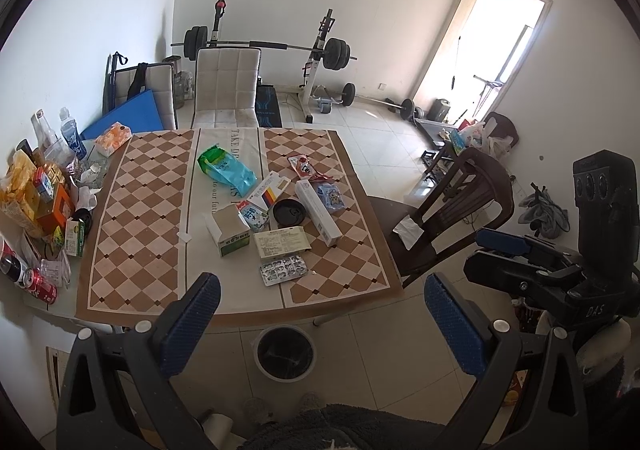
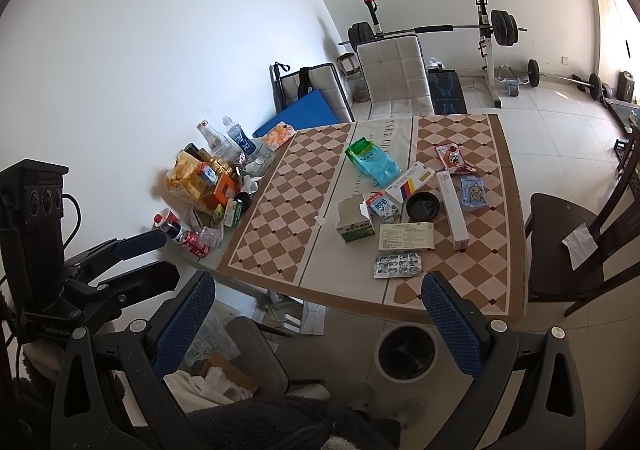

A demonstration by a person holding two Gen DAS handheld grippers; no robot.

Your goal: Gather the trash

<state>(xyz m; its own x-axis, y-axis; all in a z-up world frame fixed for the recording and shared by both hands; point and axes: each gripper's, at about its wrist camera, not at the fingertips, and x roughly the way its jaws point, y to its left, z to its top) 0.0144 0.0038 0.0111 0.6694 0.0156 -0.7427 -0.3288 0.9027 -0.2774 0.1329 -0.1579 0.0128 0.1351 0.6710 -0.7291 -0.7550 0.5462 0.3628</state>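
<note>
Well, at the far left edge of the table (image 1: pixel 240 302) sits a crowded heap: a red soda can (image 1: pixel 40 287) lying on its side, a dark cola bottle (image 1: pixel 10 264), yellow snack bags (image 1: pixel 18 190), an orange box (image 1: pixel 54 210) and clear bottles (image 1: pixel 60 134) standing behind them. A checkered brown and tan cloth (image 1: pixel 136 210) covers most of the tabletop.

Moving right to the pale middle strip, a teal and green pouch (image 1: pixel 224 166) lies flat, and nearer the front an opened green-and-white carton (image 1: pixel 228 232) stands with its flaps up. Just beside it are a small milk carton (image 1: pixel 254 216), a box with rainbow stripes (image 1: pixel 270 188), a black round lid (image 1: pixel 289 211), a flat printed box (image 1: pixel 282 244) and a silver blister pack (image 1: pixel 284 269) closest to the front edge. Further right lie a long white box (image 1: pixel 318 212), a blue cartoon packet (image 1: pixel 330 196) and a red-and-white wrapper (image 1: pixel 302 166).

Under the table's front edge, on the tiled floor, stands a round bin (image 1: pixel 285 352) lined in black.

Both grippers hang in front of the table, above the floor and touching nothing. The left gripper (image 1: pixel 320 326) has its blue-padded jaws spread wide and empty. The right gripper (image 2: pixel 316 324) is likewise spread wide with nothing between its pads, the bin showing between its fingers. A dark wooden chair (image 1: pixel 452 206) stands at the table's right side
</note>
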